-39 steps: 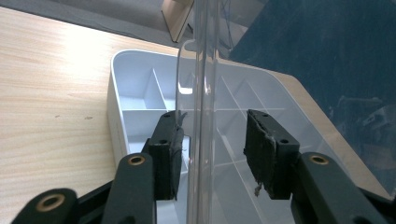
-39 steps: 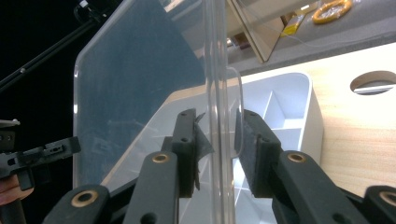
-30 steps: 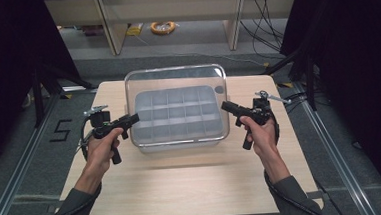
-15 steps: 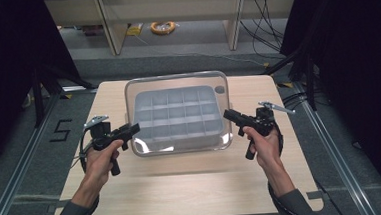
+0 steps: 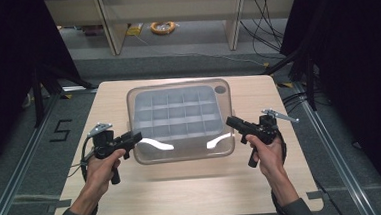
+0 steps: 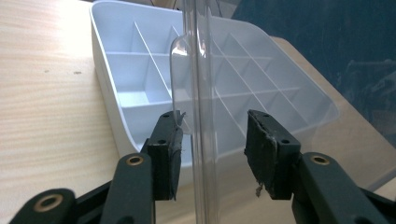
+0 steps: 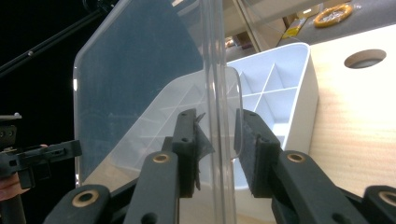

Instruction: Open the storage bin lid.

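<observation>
Both grippers, left [image 5: 136,137] and right [image 5: 231,121], pinch the side tabs of the clear lid [image 5: 181,150] held tilted over the white divided tray [image 5: 174,113] mid-table, so seating it flat remains, I judge.

Black numeral "5" [image 5: 60,130] marked on the grey floor [image 5: 31,162], left of the counter [image 5: 193,187], no other lettering or labels legible
</observation>
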### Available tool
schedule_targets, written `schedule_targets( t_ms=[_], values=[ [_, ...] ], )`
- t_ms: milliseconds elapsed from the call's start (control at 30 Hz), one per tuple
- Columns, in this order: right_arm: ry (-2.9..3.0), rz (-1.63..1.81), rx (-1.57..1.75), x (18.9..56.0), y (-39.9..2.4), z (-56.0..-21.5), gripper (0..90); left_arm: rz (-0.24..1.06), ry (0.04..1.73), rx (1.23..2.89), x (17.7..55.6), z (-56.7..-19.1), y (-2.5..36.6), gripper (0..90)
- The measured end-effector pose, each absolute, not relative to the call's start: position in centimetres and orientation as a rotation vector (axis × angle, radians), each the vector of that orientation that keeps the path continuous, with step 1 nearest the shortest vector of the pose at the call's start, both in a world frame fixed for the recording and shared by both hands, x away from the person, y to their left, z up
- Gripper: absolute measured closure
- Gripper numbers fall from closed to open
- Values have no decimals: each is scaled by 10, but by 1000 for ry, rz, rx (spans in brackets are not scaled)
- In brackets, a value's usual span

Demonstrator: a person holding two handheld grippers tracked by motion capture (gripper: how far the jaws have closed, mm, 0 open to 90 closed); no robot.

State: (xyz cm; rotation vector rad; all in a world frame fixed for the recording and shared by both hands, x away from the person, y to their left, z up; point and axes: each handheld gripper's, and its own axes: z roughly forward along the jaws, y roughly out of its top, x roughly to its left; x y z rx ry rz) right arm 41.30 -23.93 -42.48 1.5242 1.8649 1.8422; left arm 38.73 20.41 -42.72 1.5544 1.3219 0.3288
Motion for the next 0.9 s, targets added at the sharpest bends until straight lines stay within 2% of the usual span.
schedule_targets(
  t_ms=[900],
  values=[
    [1904,1826,1543,385,-241,-446,702,308,1310,1631,351,-448,206,552]
  ],
)
